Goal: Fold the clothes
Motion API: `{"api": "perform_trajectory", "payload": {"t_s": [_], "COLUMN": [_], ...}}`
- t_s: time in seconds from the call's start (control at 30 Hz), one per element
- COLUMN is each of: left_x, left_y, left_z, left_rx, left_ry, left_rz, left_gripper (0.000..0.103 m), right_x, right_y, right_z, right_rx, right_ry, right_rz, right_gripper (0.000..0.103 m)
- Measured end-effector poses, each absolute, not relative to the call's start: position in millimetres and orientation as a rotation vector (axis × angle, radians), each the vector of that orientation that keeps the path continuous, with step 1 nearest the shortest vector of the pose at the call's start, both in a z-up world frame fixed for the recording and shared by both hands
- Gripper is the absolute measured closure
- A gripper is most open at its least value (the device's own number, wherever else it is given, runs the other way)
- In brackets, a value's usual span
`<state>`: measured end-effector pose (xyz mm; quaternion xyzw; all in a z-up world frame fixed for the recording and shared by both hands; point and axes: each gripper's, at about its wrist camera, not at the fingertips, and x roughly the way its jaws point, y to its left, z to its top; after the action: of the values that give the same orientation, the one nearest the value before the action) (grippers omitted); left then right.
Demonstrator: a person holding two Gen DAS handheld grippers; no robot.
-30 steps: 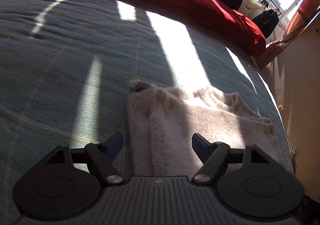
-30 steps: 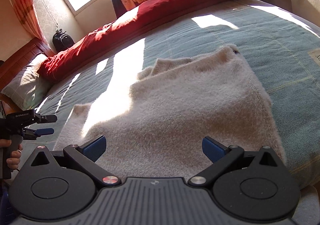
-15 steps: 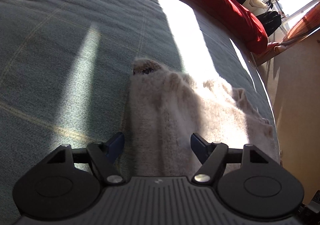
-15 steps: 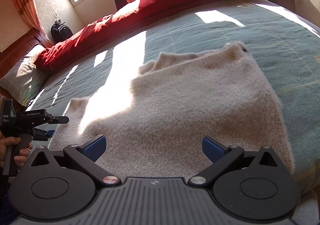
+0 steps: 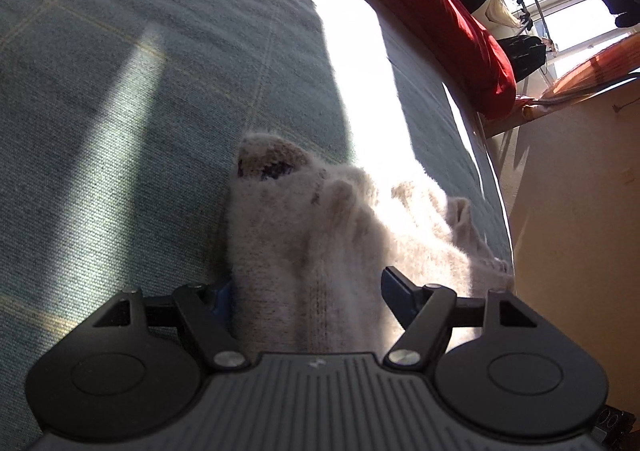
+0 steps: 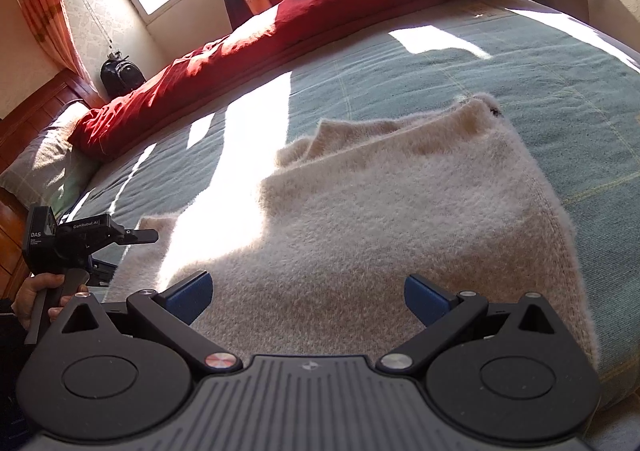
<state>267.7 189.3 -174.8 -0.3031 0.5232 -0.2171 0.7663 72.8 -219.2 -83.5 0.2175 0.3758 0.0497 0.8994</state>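
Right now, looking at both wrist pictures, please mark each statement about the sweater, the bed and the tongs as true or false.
1. The cream sweater lies on the green bedcover. True.
2. The left tongs are shut tight on the sweater. False: they stand open, with a sleeve end between the fingers, not pinched.
3. The right tongs hold nothing. True: they are open above the sweater's near edge.
4. The red duvet covers the sweater. False: it lies bunched along the far side of the bed, apart from the sweater.
5. A hand grips the left tool's handle. True.
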Motion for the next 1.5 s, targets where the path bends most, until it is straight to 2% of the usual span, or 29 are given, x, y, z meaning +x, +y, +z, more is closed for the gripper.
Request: {"api": "perform_trajectory", "payload": {"t_s": [0.33,0.67,1.1,1.5], "left_x": [224.3,279.9,237.8,254.9], "left_y": [183.7,169.6,180.1,173.9], "left_z": [-176.1,-185.0,-177.9,-180.5], "left_rx": [-0.655,-0.646,-0.573,-0.540], "left_ry": [1.209,1.223,1.259,1.258], "left_rz": [-0.568,-0.610,-0.688,-0.709], "left_gripper": [0.032,0.031,0.031,0.036], "right_x": [71.7,80.0,78.9,81.4], "right_y": [-216.0,-219.6,-218.5,-218.8], "right_z": [-86.6,-92.5,-90.1,-95.1], "right_rx": [0.451,0.466,0.453,0.457], "right_ry": [0.778,0.787,0.780,0.796], "right_rz": [0.107,0.098,0.112,0.105], "right_gripper": [0.000,0.000,0.000,0.000]}}
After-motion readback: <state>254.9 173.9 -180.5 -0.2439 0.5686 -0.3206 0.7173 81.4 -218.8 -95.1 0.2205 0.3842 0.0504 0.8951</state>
